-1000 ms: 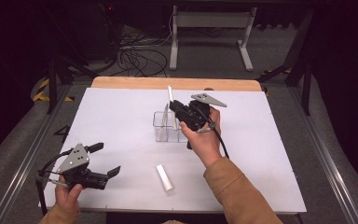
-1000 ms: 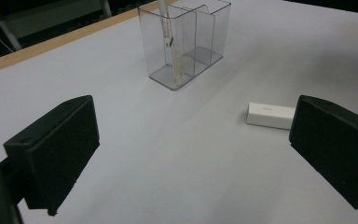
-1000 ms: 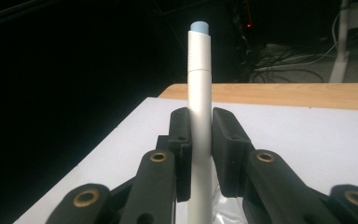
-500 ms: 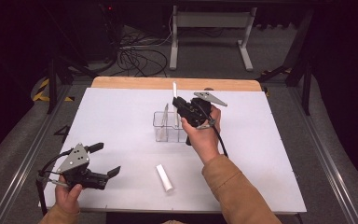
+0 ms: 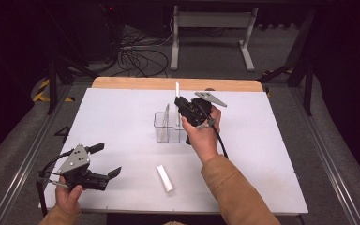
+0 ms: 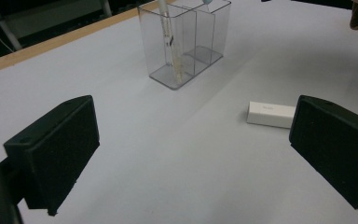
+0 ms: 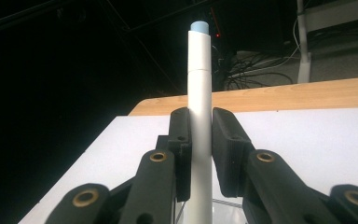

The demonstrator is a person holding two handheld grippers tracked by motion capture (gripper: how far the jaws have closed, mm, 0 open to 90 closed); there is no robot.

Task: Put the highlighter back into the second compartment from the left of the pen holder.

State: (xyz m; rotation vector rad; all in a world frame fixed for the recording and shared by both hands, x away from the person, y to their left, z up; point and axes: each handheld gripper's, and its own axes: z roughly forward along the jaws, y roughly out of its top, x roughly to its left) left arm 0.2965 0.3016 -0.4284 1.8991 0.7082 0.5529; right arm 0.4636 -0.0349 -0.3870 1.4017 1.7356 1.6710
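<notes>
My right gripper (image 5: 187, 108) (image 7: 199, 128) is shut on a white pen (image 5: 177, 93) (image 7: 199, 84) with a pale blue end, held upright. It hovers over a clear two-compartment holder (image 5: 161, 132) (image 6: 193, 44) at the table's middle. The pen's lower end is at the holder's rim; I cannot tell whether it is inside. A thin stick (image 5: 166, 119) (image 6: 172, 51) leans in the holder's left compartment. A short white tube (image 5: 165, 178) (image 6: 270, 114) lies flat near the front edge. My left gripper (image 5: 104, 161) (image 6: 191, 140) stands open at the front left, nothing between its pads (image 6: 56, 149).
The white table top (image 5: 272, 154) has a wooden strip (image 5: 136, 83) along its far edge. Behind it are a metal stand (image 5: 211, 28) and loose cables (image 5: 140, 51) on the dark floor. The person's tan sleeve (image 5: 234, 192) crosses the table's front right.
The right gripper has shifted a little to the right with the white pen still upright in it. The left gripper has stayed put.
</notes>
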